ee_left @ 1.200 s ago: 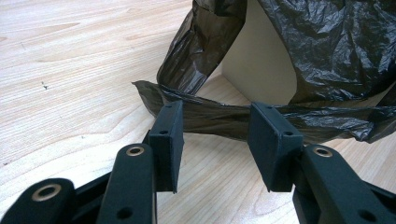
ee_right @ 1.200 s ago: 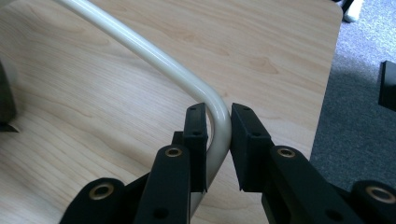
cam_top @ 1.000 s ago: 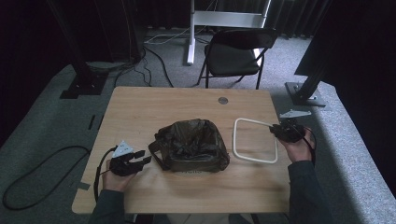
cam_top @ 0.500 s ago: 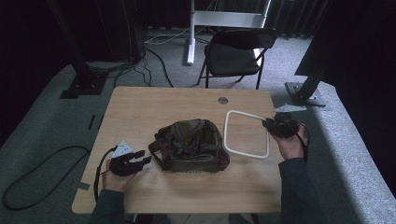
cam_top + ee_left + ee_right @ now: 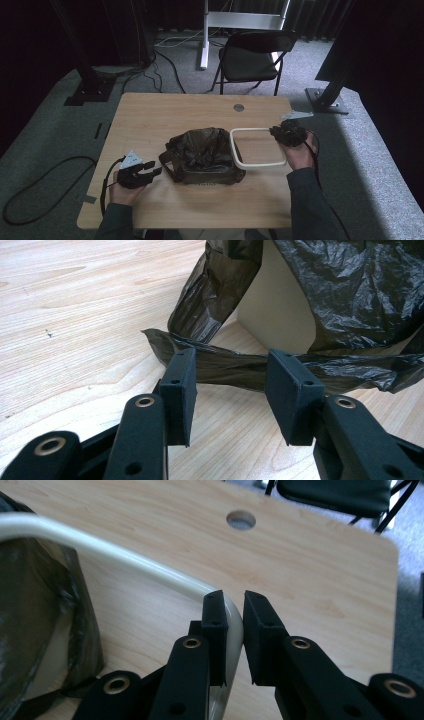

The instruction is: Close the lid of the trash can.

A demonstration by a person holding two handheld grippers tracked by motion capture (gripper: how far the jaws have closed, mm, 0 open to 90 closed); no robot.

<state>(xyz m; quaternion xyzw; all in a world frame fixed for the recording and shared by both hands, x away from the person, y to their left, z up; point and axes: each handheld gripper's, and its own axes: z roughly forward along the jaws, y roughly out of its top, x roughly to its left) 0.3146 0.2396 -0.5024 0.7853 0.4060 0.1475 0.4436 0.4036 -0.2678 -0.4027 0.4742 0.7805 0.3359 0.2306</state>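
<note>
Ring (image 5: 257, 148) looks stiff, light; right gripper (image 5: 234, 611) pinches far right corner. Bag (image 5: 205, 156) soft, crinkly; left gripper (image 5: 230, 390) spread wide near loose edge.

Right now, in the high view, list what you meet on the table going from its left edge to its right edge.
left gripper → bin lined with a black plastic bag → white ring frame → right gripper, closed on the frame's far right corner.
</note>
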